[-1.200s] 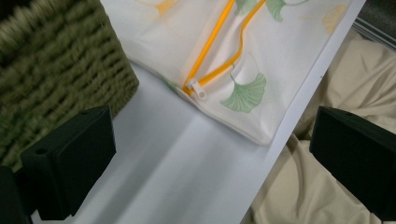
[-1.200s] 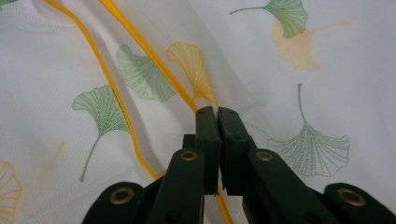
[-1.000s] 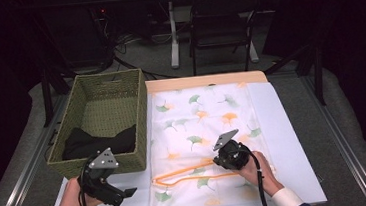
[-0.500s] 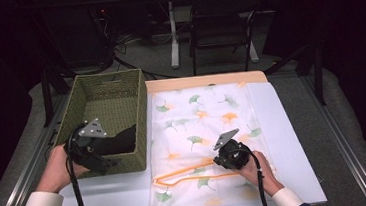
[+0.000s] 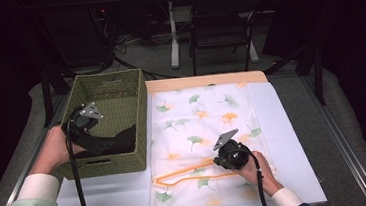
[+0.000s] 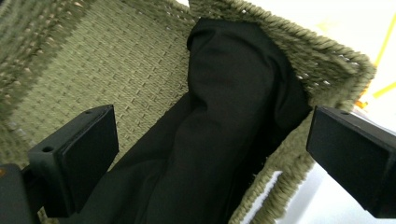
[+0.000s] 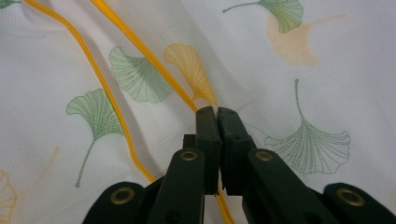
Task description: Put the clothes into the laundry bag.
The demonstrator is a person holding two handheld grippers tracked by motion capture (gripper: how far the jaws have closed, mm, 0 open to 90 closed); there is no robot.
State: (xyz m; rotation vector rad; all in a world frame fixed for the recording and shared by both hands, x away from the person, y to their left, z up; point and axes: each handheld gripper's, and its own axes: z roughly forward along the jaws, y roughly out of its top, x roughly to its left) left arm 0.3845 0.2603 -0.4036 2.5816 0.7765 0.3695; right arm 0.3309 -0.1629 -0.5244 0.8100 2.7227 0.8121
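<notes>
the right gripper (image 7: 217,112) pinches the leaf-print bag (image 5: 208,131) at its orange zip (image 7: 144,56); the left gripper (image 6: 210,140) hangs spread over black cloth (image 6: 219,116) in the basket (image 5: 115,91)

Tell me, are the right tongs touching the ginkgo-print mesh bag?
Touching. In the right gripper view the right tongs are pinched shut on the mesh bag at its orange zipper edge, the fabric puckering at the tips.

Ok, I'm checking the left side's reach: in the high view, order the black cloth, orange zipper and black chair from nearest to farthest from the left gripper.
From the left gripper:
1. Black cloth, in the basket just beside it.
2. Orange zipper, on the bag to its right.
3. Black chair, beyond the table.
</notes>
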